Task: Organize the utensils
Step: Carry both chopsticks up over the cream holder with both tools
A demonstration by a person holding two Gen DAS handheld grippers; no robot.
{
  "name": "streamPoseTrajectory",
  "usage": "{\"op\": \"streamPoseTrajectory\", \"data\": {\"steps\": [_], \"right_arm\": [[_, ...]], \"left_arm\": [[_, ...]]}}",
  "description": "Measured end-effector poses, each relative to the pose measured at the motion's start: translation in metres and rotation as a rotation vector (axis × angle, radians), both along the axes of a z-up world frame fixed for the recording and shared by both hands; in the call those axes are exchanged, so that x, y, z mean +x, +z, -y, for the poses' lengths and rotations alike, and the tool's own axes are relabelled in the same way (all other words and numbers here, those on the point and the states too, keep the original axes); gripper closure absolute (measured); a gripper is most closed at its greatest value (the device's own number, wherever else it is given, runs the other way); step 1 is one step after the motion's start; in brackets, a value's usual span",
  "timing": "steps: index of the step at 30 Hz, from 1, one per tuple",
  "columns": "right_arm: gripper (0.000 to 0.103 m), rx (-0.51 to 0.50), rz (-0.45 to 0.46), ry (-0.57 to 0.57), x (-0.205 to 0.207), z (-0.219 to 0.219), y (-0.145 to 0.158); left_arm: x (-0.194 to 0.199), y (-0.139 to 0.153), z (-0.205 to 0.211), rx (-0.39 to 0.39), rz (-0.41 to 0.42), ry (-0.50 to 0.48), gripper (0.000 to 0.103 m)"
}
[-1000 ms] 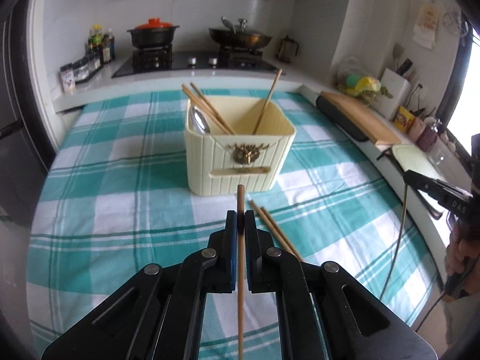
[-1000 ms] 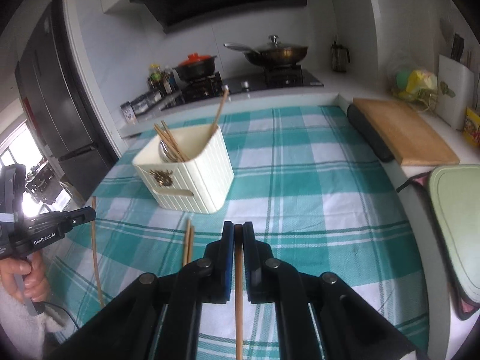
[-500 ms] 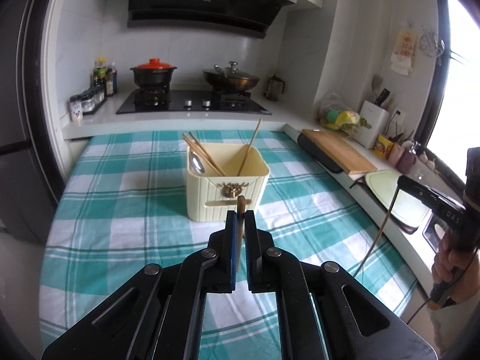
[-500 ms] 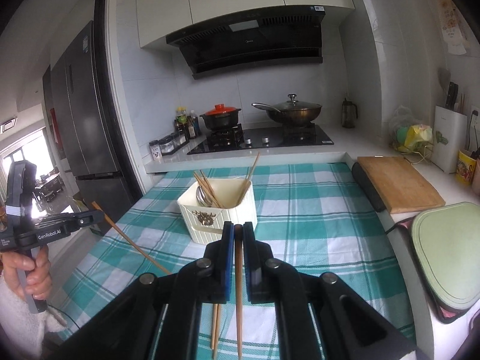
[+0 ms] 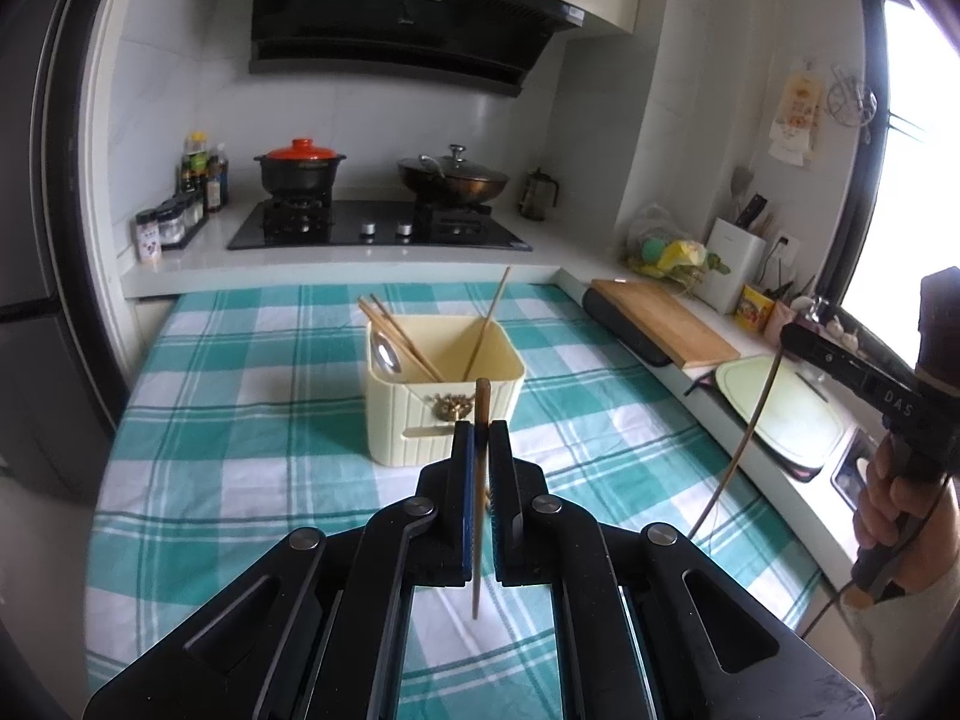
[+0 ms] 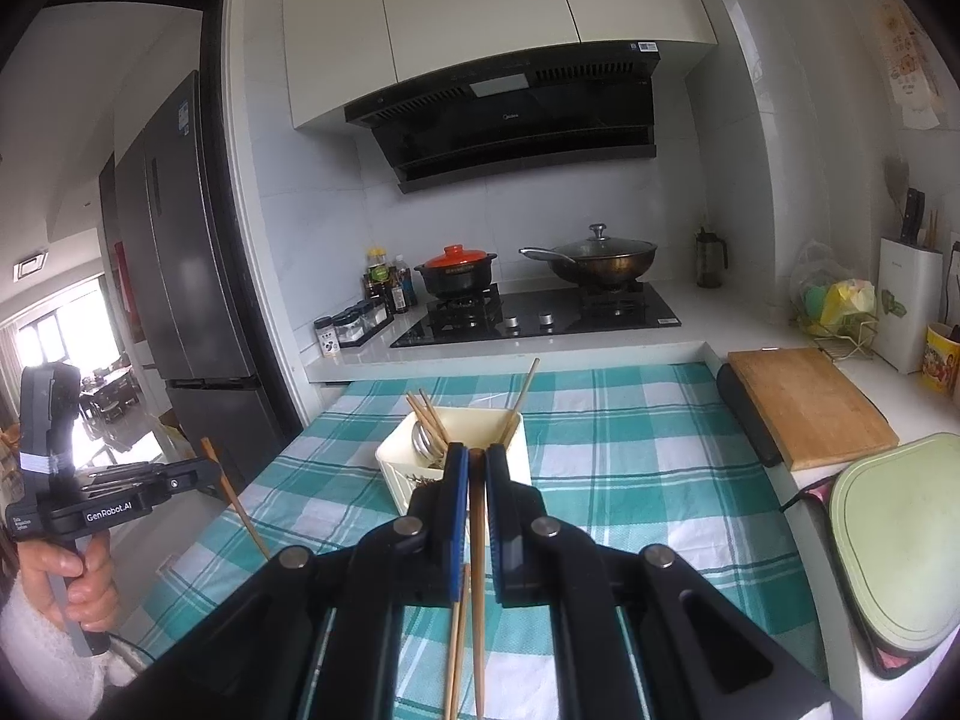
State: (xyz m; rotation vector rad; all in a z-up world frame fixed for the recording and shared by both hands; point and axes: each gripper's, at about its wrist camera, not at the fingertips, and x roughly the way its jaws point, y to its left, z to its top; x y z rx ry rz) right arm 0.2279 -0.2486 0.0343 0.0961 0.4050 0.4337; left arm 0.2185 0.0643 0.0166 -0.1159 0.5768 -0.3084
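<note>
A cream utensil holder (image 5: pixel 444 402) stands on the checked tablecloth (image 5: pixel 240 396), holding several chopsticks and a metal spoon (image 5: pixel 384 351). My left gripper (image 5: pixel 480 426) is shut on a wooden chopstick (image 5: pixel 478 492), raised above the table in front of the holder. My right gripper (image 6: pixel 474 453) is shut on another chopstick (image 6: pixel 477 570), also raised, just short of the holder (image 6: pixel 408 462). Two chopsticks (image 6: pixel 456 630) lie on the cloth below it. The right gripper also shows in the left wrist view (image 5: pixel 792 339), and the left gripper in the right wrist view (image 6: pixel 210 468).
A stove with a red-lidded pot (image 5: pixel 300 171) and a wok (image 5: pixel 453 180) is on the back counter. A wooden cutting board (image 5: pixel 660 321) and a green board (image 5: pixel 780 402) lie to the right. A dark fridge (image 6: pixel 198 300) stands at the left.
Both grippers have risen and tilted up with their chopsticks, so the holder looks smaller and farther below. Both stay shut.
</note>
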Motion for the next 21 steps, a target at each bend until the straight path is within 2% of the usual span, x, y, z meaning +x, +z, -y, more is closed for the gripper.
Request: {"op": "streamPoseTrajectory", "data": {"steps": [10,15,21], "right_arm": [[0.097,-0.016,-0.002,0.039,0.025,-0.013,0.013],[0.097,-0.016,0.021,0.049,0.048,-0.024,0.031],[0.097,-0.017,0.093,0.064,0.085,-0.044,0.066]], "left_arm": [[0.017,0.023,-0.007,-0.027,0.016,-0.01,0.101],[0.033,0.05,-0.011,-0.037,0.06,-0.008,0.101],[0.067,0.089,-0.015,-0.037,0.142,0.033,0.101]]}}
